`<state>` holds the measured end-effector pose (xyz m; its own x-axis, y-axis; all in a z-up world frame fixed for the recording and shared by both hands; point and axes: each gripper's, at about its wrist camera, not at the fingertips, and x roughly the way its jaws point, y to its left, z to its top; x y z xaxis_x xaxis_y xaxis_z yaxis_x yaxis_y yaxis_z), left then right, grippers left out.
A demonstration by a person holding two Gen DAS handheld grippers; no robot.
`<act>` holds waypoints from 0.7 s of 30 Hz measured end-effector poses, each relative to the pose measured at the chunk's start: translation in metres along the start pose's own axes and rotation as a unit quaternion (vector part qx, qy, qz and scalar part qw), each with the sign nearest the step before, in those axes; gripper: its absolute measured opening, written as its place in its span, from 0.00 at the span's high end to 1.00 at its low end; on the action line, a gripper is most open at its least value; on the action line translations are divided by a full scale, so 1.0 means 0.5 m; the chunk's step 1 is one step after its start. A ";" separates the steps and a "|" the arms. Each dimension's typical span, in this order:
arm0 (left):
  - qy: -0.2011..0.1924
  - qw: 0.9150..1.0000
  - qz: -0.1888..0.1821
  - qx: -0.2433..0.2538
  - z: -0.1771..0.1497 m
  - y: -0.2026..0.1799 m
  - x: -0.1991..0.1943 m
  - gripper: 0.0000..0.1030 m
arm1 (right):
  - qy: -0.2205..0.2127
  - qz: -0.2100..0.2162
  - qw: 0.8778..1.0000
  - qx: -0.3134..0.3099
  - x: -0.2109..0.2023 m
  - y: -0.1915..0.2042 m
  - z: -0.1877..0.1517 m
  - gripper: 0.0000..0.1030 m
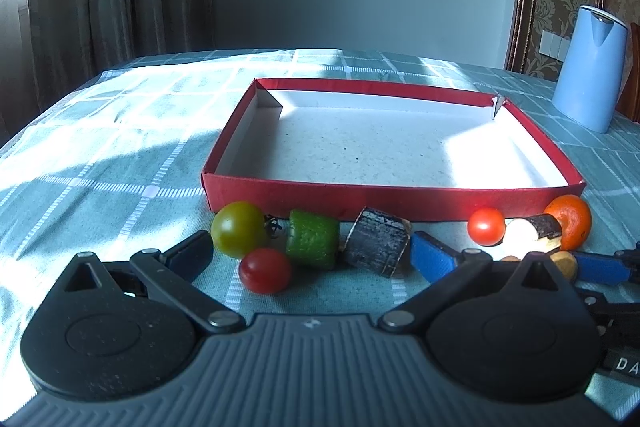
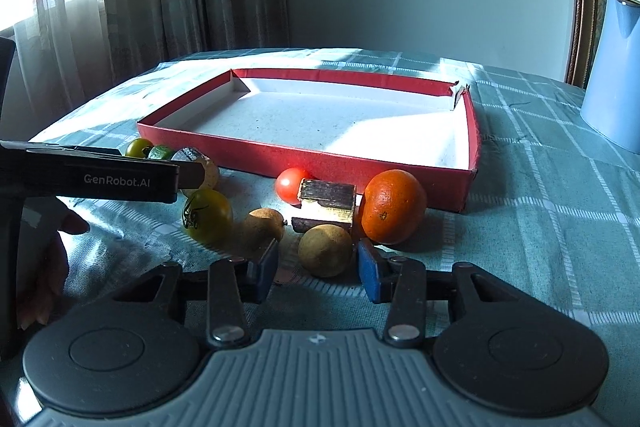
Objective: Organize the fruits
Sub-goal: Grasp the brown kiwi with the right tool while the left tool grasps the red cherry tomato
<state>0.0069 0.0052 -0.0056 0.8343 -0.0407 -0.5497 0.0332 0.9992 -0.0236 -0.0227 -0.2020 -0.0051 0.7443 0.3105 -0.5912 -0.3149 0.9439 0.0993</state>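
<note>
Left fingers [image 1: 312, 253]: mine, spread, red tomato [image 1: 265, 270] between them.
Right fingers [image 2: 318, 269]: spread around brown fruit [image 2: 325, 250].
Red box [image 1: 360, 195]: ahead.

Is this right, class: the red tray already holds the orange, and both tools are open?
Not quite. The red tray holds nothing; the orange sits on the tablecloth outside its front wall, as the right wrist view shows. The left tool and right tool are open.

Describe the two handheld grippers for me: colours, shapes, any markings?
Both match. The left gripper and right gripper each have a ribbed grey body, two round black discs, black linkage arms with silver rivets, and blue pads on the fingers. White "GenRobot.AI" lettering marks the left one's side.
</note>
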 end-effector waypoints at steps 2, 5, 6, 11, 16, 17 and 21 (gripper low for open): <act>0.000 1.000 -0.001 -0.001 0.000 0.003 0.000 0.00 | -0.001 0.004 1.000 0.000 0.006 -0.004 0.006 0.70; -0.001 1.000 -0.005 -0.008 0.000 0.012 -0.005 0.00 | 0.001 0.010 1.000 0.015 0.009 -0.015 0.006 0.73; -0.002 1.000 -0.009 -0.012 -0.001 0.019 -0.008 0.00 | -0.001 0.014 1.000 0.020 0.008 -0.019 0.005 0.73; 0.024 0.997 -0.056 -0.043 -0.017 0.077 -0.021 0.00 | -0.005 0.026 0.998 0.049 0.007 -0.039 0.003 0.73; -0.014 0.999 -0.027 -0.010 -0.036 0.082 -0.060 0.00 | -0.017 0.023 0.999 0.034 0.001 -0.029 0.003 0.73; -0.021 1.000 -0.022 -0.007 -0.036 0.080 -0.064 0.00 | -0.019 0.023 0.999 0.032 0.000 -0.028 0.003 0.73; -0.022 0.999 -0.030 0.008 -0.034 0.080 -0.066 0.00 | -0.023 0.024 0.999 0.029 -0.003 -0.027 0.003 0.73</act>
<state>-0.0287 0.0462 -0.0025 0.8545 -0.0999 -0.5098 0.0921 0.9949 -0.0406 -0.0185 -0.2149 -0.0043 0.7557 0.3588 -0.5479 -0.3166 0.9325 0.1739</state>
